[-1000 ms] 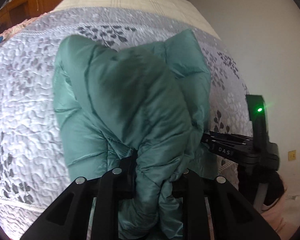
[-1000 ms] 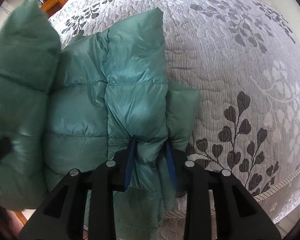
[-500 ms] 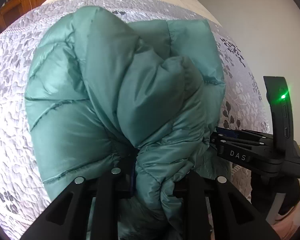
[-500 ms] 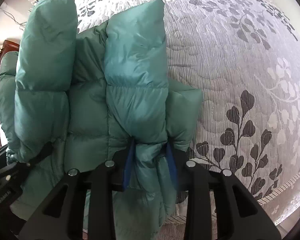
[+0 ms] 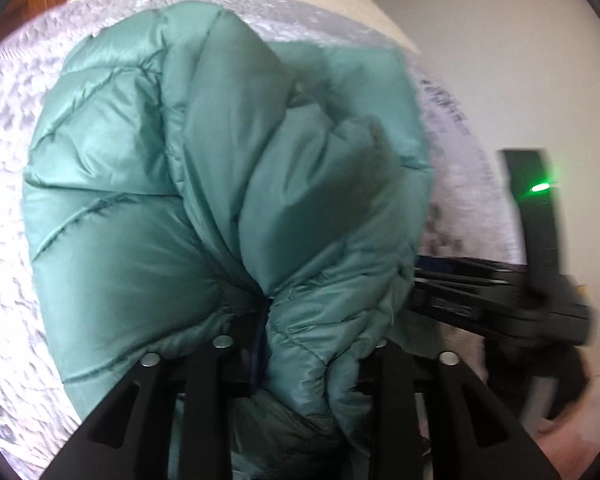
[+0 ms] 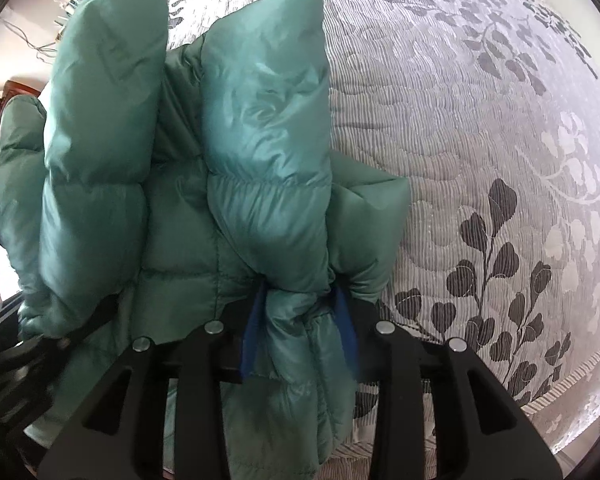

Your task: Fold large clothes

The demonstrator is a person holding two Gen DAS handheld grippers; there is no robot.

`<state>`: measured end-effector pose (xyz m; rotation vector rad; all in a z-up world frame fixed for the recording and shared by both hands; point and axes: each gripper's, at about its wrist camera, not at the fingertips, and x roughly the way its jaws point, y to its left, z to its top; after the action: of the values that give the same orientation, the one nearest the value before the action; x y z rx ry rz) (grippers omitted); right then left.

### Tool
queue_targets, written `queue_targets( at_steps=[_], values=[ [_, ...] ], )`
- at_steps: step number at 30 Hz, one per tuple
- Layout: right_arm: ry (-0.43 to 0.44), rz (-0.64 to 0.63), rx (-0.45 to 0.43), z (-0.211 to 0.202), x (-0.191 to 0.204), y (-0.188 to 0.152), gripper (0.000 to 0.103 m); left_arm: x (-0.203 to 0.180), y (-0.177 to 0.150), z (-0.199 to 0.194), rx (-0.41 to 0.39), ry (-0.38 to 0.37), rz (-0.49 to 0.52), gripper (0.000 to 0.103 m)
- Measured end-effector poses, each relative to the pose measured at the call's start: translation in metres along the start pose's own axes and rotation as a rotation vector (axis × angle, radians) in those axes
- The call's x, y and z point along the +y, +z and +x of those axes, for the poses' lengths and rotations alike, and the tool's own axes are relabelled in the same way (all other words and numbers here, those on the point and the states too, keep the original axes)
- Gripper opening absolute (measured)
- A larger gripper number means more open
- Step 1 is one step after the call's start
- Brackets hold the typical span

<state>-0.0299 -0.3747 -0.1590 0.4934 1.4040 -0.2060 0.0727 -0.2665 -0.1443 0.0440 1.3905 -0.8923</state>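
A puffy green down jacket (image 6: 260,152) is seen bunched in thick folds on a bed covered by a grey and white quilted bedspread (image 6: 480,152) printed with dark leaf sprigs. The jacket is gathered at the bedspread's near edge, where that edge curves away at the lower right of the right wrist view. A padded fold is pinched by the right claw (image 6: 300,344), whose blue pads (image 6: 252,340) press into the fabric on both sides while the jaws are easing apart. In the blurred left wrist view, another thick bundle of the jacket (image 5: 220,184) is pinched by the left claw (image 5: 304,356), its jaws likewise opening with fabric bulging between them. The right claw's black body (image 5: 500,300) is seen beside the jacket, a green light (image 5: 540,188) glowing on it.
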Motion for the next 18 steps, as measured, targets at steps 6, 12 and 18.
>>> queue_targets(
  at_steps=[6, 12, 18],
  values=[
    [0.01, 0.032, -0.073, -0.041, -0.007, -0.003, 0.034, 0.01, -0.007, -0.033, -0.03, -0.07, -0.026, 0.034],
    [0.07, -0.037, -0.166, -0.101, 0.022, 0.0, 0.035, -0.009, -0.008, -0.021, -0.034, 0.016, 0.028, 0.035],
    [0.082, -0.043, -0.109, -0.086, 0.038, 0.004, 0.034, -0.026, 0.005, -0.01, -0.014, 0.056, 0.044, 0.038]
  ],
)
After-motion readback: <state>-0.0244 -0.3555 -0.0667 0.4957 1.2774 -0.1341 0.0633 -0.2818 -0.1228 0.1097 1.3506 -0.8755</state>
